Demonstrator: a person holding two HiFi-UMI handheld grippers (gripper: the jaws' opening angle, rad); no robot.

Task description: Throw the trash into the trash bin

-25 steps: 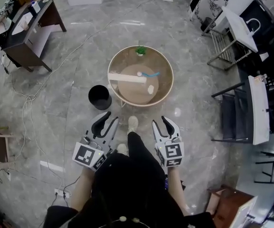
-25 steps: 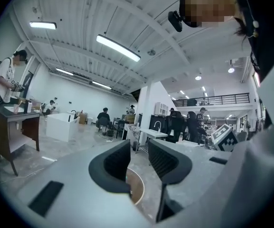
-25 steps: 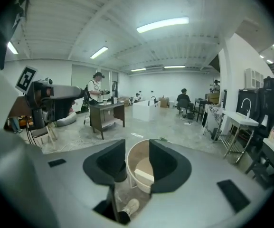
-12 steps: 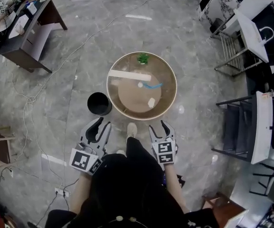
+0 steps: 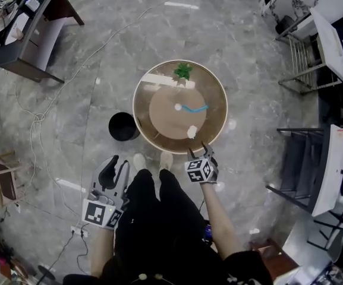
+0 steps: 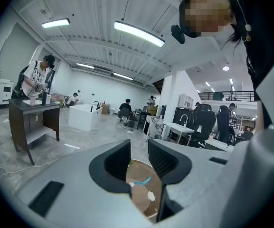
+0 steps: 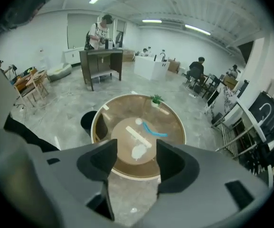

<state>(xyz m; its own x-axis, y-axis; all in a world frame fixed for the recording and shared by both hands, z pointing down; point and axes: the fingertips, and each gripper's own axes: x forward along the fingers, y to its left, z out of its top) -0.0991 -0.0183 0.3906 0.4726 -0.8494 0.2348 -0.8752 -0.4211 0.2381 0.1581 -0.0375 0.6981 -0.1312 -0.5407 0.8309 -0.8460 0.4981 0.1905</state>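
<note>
Head camera view, steeply down onto a grey marble floor (image 5: 248,52). At centre, a round counter (image 5: 222,94) with a glossy brown top.

On the counter, three pieces of trash:
- a crumpled white paper wad (image 5: 191,132) near the edge closest to the person
- a small white ball (image 5: 178,106) around the middle
- a light blue strip (image 5: 194,108) just beside the ball, on its right

At the far edge of the counter, a small green potted plant (image 5: 183,71). On the floor just beside the counter, at its left in the picture, a round black trash bin (image 5: 123,127), open at the top, inside too dark to make out.

Below the counter in the picture, the person's legs in black and two pale shoes (image 5: 138,160).

At the counter's near rim, close to the paper wad, the right gripper (image 5: 198,152), tilted steeply down. Jaws opening wide, nothing between them. In the right gripper view, the wad on the counter top beyond the gap.

Lower left, over bare floor, the left gripper (image 5: 115,168), below the bin in the picture and well apart from the trash. Jaws apart by a narrow gap, nothing held. Through that gap in the left gripper view, the counter top and its three pieces of trash.
</note>
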